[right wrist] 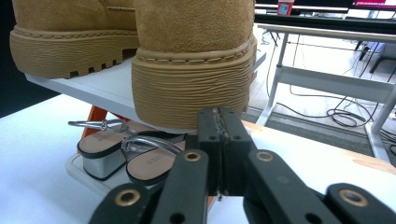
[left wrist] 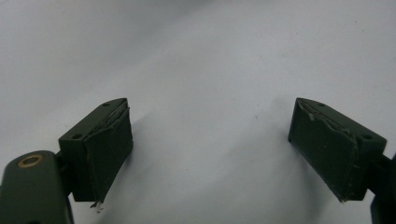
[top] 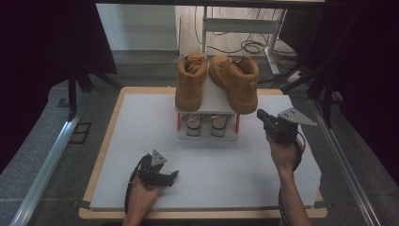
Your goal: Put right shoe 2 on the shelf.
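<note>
Black jaws of the right gripper (right wrist: 219, 116) are clenched together on nothing, just before the heel of the right tan boot (right wrist: 194, 70) on the shoe rack's top shelf (top: 214, 101). Left gripper (left wrist: 210, 149) rests spread wide over the white table (top: 141, 141).

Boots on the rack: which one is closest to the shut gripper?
The right-hand boot, its heel beside the right gripper; the other boot stands farther left.

No lettering is legible; a faint print on a sandal (right wrist: 152, 164) insole is too blurred to read.
</note>
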Demonstrator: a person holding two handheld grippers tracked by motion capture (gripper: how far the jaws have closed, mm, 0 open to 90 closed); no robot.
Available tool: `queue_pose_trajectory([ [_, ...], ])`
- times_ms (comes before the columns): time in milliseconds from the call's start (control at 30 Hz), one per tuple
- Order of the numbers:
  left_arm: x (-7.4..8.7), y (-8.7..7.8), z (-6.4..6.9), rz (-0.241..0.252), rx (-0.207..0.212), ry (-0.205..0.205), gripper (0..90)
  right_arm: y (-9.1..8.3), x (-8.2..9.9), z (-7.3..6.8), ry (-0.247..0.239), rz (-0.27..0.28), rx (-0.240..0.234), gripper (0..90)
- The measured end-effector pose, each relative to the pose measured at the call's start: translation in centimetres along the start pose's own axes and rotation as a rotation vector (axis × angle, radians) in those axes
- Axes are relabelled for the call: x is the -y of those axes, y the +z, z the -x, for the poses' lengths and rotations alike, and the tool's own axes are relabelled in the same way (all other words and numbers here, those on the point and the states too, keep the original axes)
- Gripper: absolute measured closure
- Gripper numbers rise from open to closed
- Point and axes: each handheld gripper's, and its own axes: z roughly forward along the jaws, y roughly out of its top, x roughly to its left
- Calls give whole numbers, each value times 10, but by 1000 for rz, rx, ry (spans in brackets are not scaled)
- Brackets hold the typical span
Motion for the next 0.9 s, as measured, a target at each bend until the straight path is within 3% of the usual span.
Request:
queue_pose_trajectory([
  [333,0,0,0,4,-1,-5,135,10,1,-6,-3,-21,1,898],
  [900,0,0,0,1,1,-6,134,11,0,-11,-20,-20,17,899],
])
